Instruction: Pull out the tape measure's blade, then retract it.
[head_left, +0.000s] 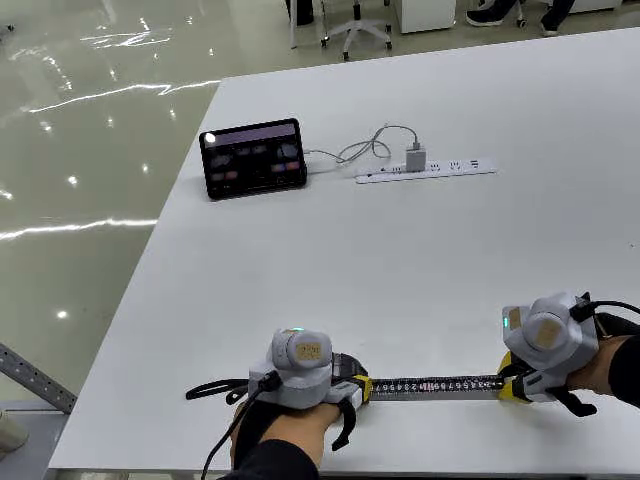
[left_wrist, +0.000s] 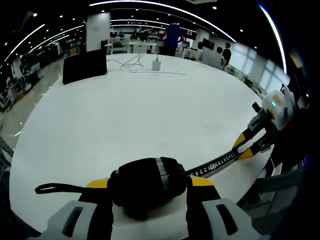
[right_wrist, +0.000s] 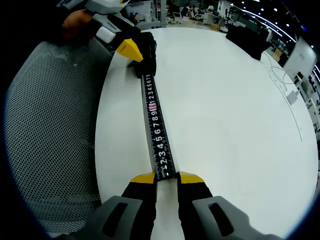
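Note:
A black tape measure case (left_wrist: 149, 184) sits near the table's front edge, clamped between the yellow-tipped jaws of my left gripper (left_wrist: 150, 182); the case (head_left: 349, 375) and left gripper (head_left: 352, 388) also appear in the head view. A black strap (head_left: 215, 389) trails from the case to the left. The dark numbered blade (head_left: 435, 385) runs flat over the table to my right gripper (head_left: 507, 385). In the right gripper view the blade (right_wrist: 156, 131) ends between my right gripper (right_wrist: 165, 176) jaws, which pinch its tip.
A dark tablet (head_left: 252, 157) stands at the back left of the white table (head_left: 420, 250). Beside it lie a white power strip (head_left: 425, 170) with a charger and cable (head_left: 365, 148). A mesh chair (right_wrist: 50, 130) is close to the table's front edge.

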